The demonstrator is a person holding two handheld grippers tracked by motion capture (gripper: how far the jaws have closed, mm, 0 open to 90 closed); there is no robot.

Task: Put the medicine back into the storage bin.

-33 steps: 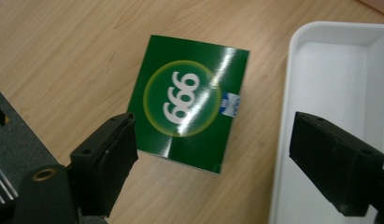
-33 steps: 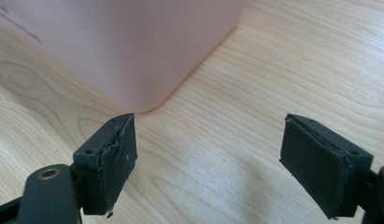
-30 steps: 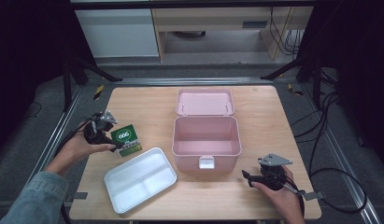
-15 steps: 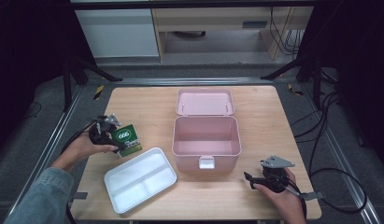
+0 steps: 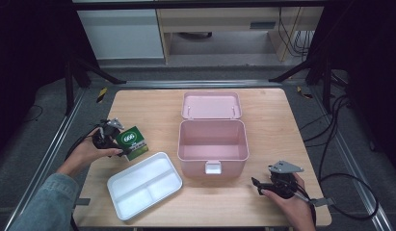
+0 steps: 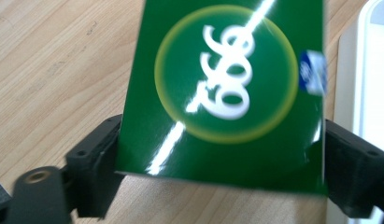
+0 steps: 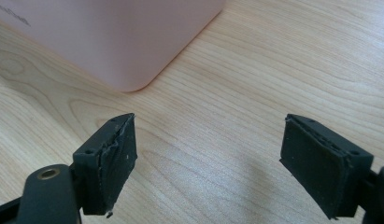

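Observation:
A green carton (image 5: 133, 142) printed with "666" lies on the left part of the wooden table (image 5: 272, 125). My left gripper (image 5: 109, 135) comes at it from the left. In the left gripper view the carton (image 6: 227, 88) sits between the two black jaws, each pressing one of its sides, so my left gripper (image 6: 217, 161) is shut on it. My right gripper (image 5: 257, 183) rests low near the front right edge, held by a hand. It is open (image 7: 208, 154) with bare wood between its pads (image 7: 117, 158).
A pink box (image 5: 213, 147) stands open mid-table, its lid (image 5: 211, 105) folded back; its rounded corner (image 7: 110, 37) is just ahead of the right gripper. A white two-compartment tray (image 5: 144, 185) lies at the front left, close beside the carton (image 6: 362, 93).
My left gripper has edged right onto the green carton and closed on its sides. The right gripper has drifted slightly right near the table's front edge.

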